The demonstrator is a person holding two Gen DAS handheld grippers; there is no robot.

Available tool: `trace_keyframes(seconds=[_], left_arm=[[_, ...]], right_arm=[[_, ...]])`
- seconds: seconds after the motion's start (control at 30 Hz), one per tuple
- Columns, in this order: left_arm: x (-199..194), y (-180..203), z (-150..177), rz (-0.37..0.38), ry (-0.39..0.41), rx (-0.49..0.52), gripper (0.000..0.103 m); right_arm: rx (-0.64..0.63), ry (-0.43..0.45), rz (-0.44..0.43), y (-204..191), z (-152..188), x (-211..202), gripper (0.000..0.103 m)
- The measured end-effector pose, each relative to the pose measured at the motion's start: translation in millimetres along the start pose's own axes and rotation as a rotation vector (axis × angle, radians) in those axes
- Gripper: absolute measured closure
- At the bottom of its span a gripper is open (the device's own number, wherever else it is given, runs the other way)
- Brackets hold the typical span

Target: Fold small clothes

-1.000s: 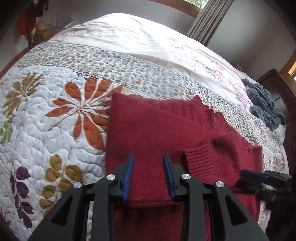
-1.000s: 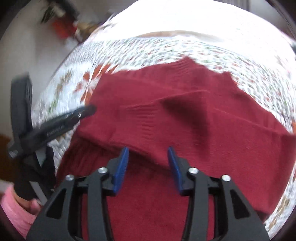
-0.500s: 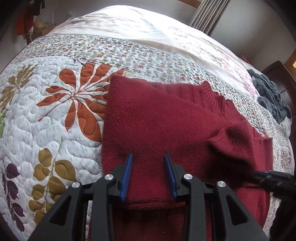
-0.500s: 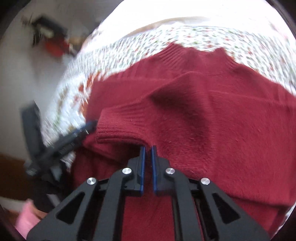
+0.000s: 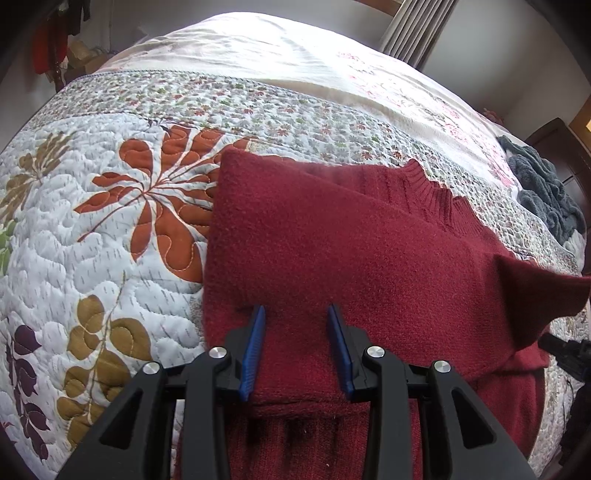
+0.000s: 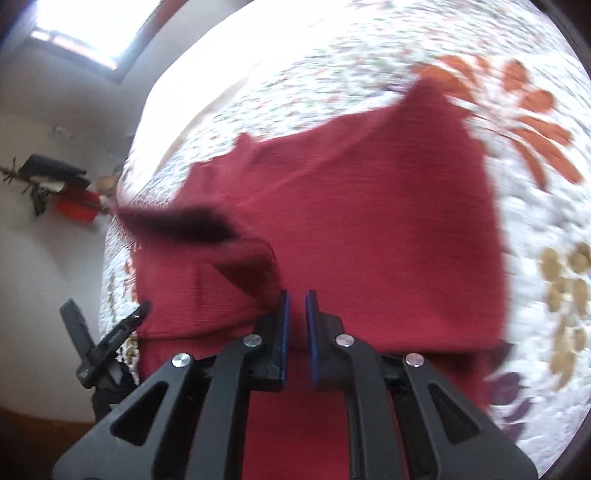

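A dark red knitted sweater (image 5: pixel 332 258) lies flat on the quilted bedspread (image 5: pixel 92 240), ribbed collar (image 5: pixel 436 192) towards the far right. My left gripper (image 5: pixel 295 314) hovers open over the sweater's lower body, nothing between its blue pads. My right gripper (image 6: pixel 295 299) is shut on the sweater's sleeve (image 6: pixel 243 258), which rises off the body in a fold. In the left wrist view that lifted sleeve (image 5: pixel 535 291) stands up at the right edge, with the right gripper's black tip (image 5: pixel 565 354) just below it. The right wrist view is motion-blurred.
A grey-blue blanket (image 5: pixel 543 184) is bunched at the bed's far right edge beside dark wooden furniture (image 5: pixel 569 155). Curtains (image 5: pixel 413 29) hang behind the bed. Bare quilt with leaf patterns spreads to the left of the sweater. Red items (image 6: pixel 74 206) sit by the far wall.
My right gripper shut on the sleeve's cuff end and has swung it up and off the sweater's body. The left gripper stayed open, drifting slightly over the lower body.
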State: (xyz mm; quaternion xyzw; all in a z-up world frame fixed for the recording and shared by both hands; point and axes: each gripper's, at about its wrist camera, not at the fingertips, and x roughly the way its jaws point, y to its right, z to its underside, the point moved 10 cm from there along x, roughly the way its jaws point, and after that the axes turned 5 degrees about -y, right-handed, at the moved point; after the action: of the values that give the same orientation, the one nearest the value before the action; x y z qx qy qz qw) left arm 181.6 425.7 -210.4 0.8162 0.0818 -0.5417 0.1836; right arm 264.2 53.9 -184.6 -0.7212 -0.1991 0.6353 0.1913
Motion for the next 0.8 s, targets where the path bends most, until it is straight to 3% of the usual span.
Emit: trace_keyframes(seconds=[0.13, 0.2, 0.3, 0.43, 0.53, 0.57, 0.6, 0.8], left_arm=[[-5.1, 2.1, -2.2, -0.021, 0.0, 0.0, 0.068], [-15.6, 8.3, -7.0, -0.014, 0.035, 0.0, 0.068], [-27.3, 25.2, -11.5, 0.006, 0.073, 0.029, 0.067], [-23.9, 47.8, -12.4, 0.02, 0.059, 0.083, 0.063], [-10.9, 52.1, -9.4, 0.01, 0.024, 0.09, 0.063], [-4.3, 50.6, -7.8, 0.0, 0.007, 0.091, 0.063], [-1.7, 50.0, -4.4, -0.007, -0.004, 0.092, 0.063], [5.3, 36.0, -0.1, 0.037, -0.024, 0.074, 0.062]], right_arm=[[0.073, 0.029, -0.02, 34.0, -3.7, -17.2, 0.089], [0.104, 0.044, -0.047, 42.1, -9.4, -21.9, 0.069], [0.123, 0.037, -0.08, 47.1, -17.8, -18.5, 0.067], [0.153, 0.016, -0.088, 51.3, -29.0, -2.0, 0.065], [0.137, 0.009, -0.09, 46.6, -40.4, 9.0, 0.072], [0.125, 0.006, -0.084, 45.0, -41.8, 10.0, 0.089], [0.106, 0.0, -0.079, 41.7, -42.5, 9.8, 0.094], [0.09, -0.015, -0.083, 36.2, -27.1, -11.6, 0.094]])
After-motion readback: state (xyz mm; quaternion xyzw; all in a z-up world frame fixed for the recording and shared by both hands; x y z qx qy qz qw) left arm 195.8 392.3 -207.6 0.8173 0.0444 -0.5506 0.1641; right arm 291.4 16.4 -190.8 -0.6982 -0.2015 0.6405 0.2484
